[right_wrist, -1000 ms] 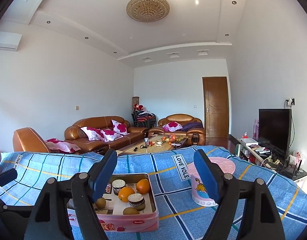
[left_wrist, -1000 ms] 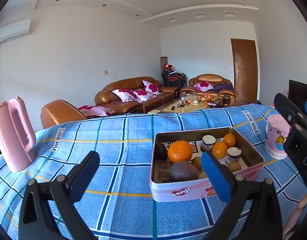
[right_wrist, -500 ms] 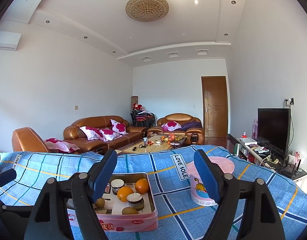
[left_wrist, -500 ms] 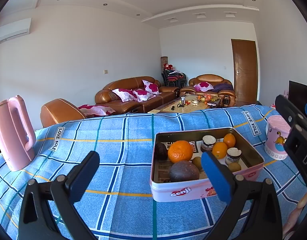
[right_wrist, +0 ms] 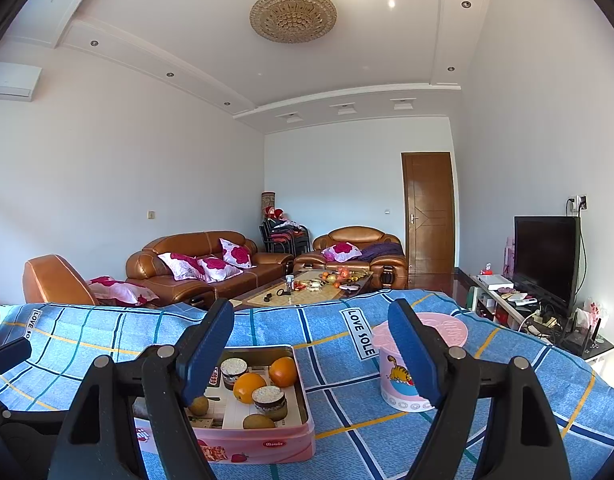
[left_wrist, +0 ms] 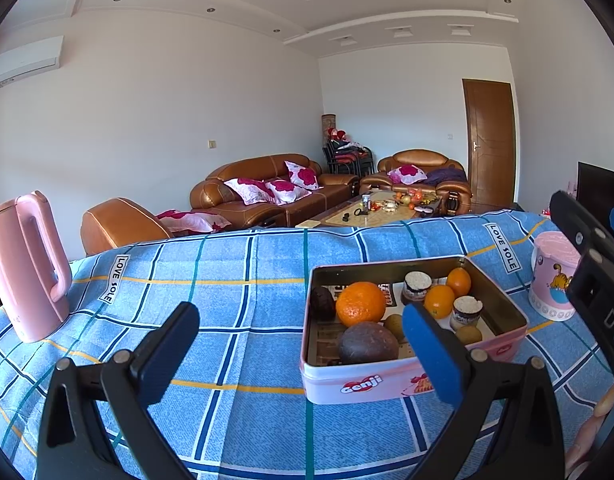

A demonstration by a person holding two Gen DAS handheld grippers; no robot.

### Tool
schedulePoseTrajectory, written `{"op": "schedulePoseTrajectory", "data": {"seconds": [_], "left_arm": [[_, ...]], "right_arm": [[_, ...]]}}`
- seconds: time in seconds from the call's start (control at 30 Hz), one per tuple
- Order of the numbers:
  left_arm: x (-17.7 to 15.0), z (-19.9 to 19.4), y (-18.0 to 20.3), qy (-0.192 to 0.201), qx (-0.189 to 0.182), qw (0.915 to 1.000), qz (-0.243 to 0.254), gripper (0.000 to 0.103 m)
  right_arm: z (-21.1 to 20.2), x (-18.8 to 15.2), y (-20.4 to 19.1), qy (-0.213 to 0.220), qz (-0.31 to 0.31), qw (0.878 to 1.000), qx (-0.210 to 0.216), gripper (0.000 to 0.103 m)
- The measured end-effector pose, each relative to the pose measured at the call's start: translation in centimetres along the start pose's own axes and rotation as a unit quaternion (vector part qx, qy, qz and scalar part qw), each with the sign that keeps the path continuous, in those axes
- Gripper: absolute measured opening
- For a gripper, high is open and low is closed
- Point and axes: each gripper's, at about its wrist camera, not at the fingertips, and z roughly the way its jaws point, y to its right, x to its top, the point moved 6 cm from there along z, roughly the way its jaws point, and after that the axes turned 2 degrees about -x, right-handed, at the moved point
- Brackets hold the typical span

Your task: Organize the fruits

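A pink tin (left_wrist: 359, 386) stands on the blue checked cloth (left_wrist: 243, 272) and also shows in the right wrist view (right_wrist: 267, 446). It holds a big orange (left_wrist: 361, 304), two smaller oranges (left_wrist: 439, 300), a dark round fruit (left_wrist: 367, 342), small brownish fruits (right_wrist: 259, 422) and two small jars (left_wrist: 417, 286). My left gripper (left_wrist: 301, 350) is open and empty, just in front of the tin's left side. My right gripper (right_wrist: 311, 354) is open and empty, above and to the right of the tin.
A pink kettle (left_wrist: 25, 264) stands at the far left of the table. A pink lidded bucket (right_wrist: 407, 364) stands right of the tin. The right gripper's body (left_wrist: 595, 280) fills the right edge of the left wrist view. Sofas and a coffee table lie beyond.
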Motion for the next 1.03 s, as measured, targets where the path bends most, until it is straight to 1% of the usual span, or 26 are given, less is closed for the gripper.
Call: {"op": "schedulePoseTrajectory", "data": {"seconds": [0.23, 0.4, 0.53, 0.63, 0.67, 0.9, 1.03], "left_arm": [[0.22, -0.39, 0.59, 0.01, -0.022, 0.9997, 0.007, 0.103], [0.31, -0.52, 0.81, 0.012, -0.03, 0.9994, 0.008, 0.103], [0.43, -0.84, 0.92, 0.022, -0.029, 0.9993, 0.01, 0.103], [0.57, -0.91, 0.69, 0.028, -0.017, 0.9995, 0.006, 0.103], [0.59, -0.89, 0.6, 0.028, -0.019, 0.9994, 0.003, 0.103], [0.46, -0.54, 0.05, 0.021, -0.02, 0.9995, -0.009, 0.103], [0.4, -0.61, 0.16, 0.022, -0.023, 0.9995, -0.007, 0.103]], "right_arm": [[-0.16, -0.02, 0.27, 0.002, 0.003, 1.0, -0.004, 0.081], [-0.18, -0.06, 0.39, 0.001, 0.005, 1.0, -0.006, 0.081], [-0.14, 0.0, 0.37, 0.001, 0.005, 1.0, -0.006, 0.081], [-0.02, -0.04, 0.4, 0.0, 0.006, 1.0, -0.008, 0.081], [-0.01, -0.06, 0.44, 0.0, 0.006, 1.0, -0.008, 0.081], [-0.03, -0.06, 0.4, -0.001, 0.006, 1.0, -0.01, 0.081], [0.07, -0.01, 0.43, -0.003, 0.007, 1.0, -0.012, 0.081]]}}
